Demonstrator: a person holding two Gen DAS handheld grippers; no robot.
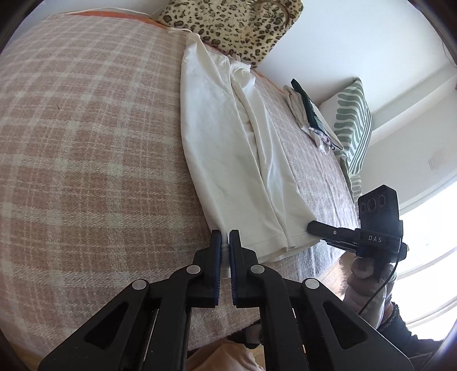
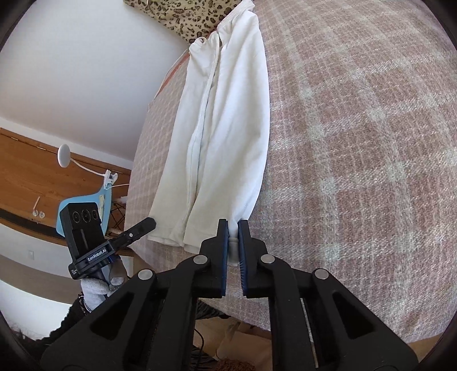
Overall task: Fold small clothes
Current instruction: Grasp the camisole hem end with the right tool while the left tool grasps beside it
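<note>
A long white garment [image 1: 228, 142], folded lengthwise, lies stretched away from me on a pink plaid blanket [image 1: 85, 142]. My left gripper [image 1: 225, 238] is shut on the garment's near hem at its left corner, with white cloth pinched between the blue pads. In the right wrist view the same garment [image 2: 222, 128] runs up the frame. My right gripper [image 2: 233, 227] is shut on the hem's right corner, a tuft of cloth squeezed between its pads. Each gripper shows in the other's view: the right gripper [image 1: 311, 227] beside the hem, the left gripper [image 2: 151, 222] just off the garment's edge.
A leopard-print cushion [image 1: 237, 25] lies at the garment's far end. A small stack of folded clothes [image 1: 311, 120] rests against a green striped pillow [image 1: 354, 122] on the right. The bed's near edge runs just under both grippers. A light blue chair [image 2: 100, 199] stands beyond the bed.
</note>
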